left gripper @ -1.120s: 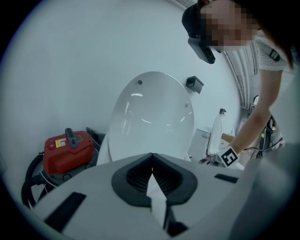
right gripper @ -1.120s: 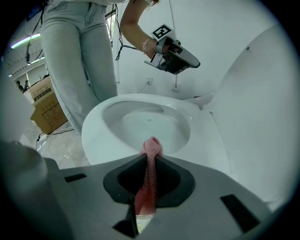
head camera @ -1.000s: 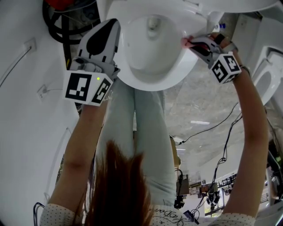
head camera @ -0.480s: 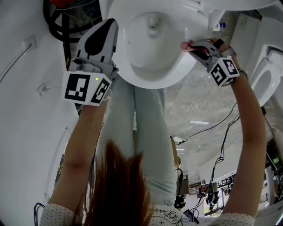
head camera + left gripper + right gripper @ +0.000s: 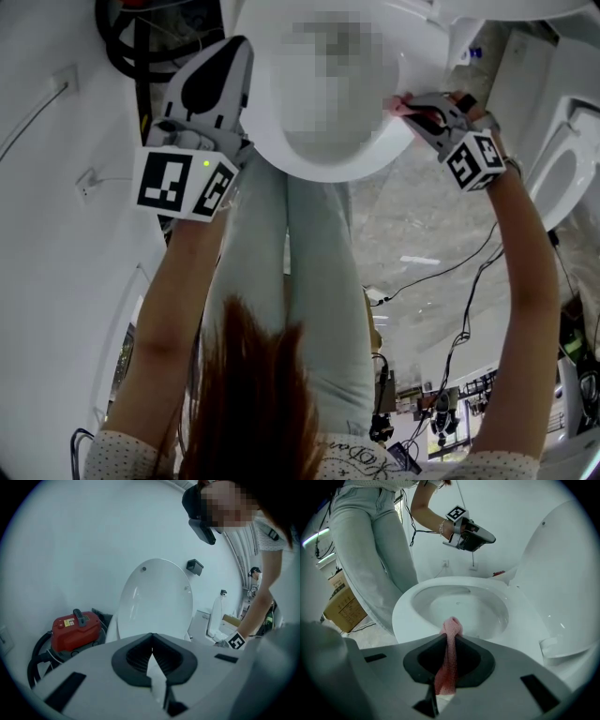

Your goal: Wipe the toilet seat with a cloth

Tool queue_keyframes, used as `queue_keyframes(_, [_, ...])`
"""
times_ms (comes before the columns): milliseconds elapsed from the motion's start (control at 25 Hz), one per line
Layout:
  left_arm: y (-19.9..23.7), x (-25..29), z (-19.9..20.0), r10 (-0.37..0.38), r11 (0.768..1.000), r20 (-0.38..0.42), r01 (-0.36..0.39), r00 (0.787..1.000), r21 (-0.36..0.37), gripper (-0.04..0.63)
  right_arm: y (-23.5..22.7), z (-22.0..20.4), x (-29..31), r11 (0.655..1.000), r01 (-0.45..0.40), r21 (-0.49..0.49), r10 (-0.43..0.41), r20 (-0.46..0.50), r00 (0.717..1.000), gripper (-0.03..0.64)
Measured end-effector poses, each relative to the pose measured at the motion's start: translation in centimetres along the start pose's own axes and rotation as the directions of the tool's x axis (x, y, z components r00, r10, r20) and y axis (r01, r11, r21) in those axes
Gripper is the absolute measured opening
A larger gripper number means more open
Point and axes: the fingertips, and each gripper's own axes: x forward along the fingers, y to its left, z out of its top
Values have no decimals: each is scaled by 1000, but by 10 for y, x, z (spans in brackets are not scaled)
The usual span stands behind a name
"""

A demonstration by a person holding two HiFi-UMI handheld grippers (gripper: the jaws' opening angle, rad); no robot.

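The white toilet seat (image 5: 323, 171) fills the top of the head view, with its lid (image 5: 562, 573) raised. My right gripper (image 5: 397, 101) is at the seat's right rim, shut on a pink cloth (image 5: 451, 637) whose bunched end pokes out past the fingertips onto the rim (image 5: 412, 616). My left gripper (image 5: 234, 54) hovers by the seat's left side, shut with nothing between its jaws. In the left gripper view (image 5: 151, 649) it points at the upright lid (image 5: 154, 602).
A red vacuum cleaner (image 5: 75, 630) with black hoses (image 5: 127, 56) stands left of the toilet against the white wall. The person's legs (image 5: 291, 281) are right in front of the bowl. Cables (image 5: 459, 272) run over the floor, and a cardboard box (image 5: 344, 609) sits nearby.
The right gripper with the cloth has slid a little along the right rim toward the front of the seat. The left gripper has barely moved.
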Motion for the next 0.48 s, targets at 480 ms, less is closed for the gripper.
queue_keyframes(480, [3, -17, -4, 14, 1000, 4, -14, 1000, -2, 5, 25, 9, 6, 985, 71, 160, -75, 20, 997, 49])
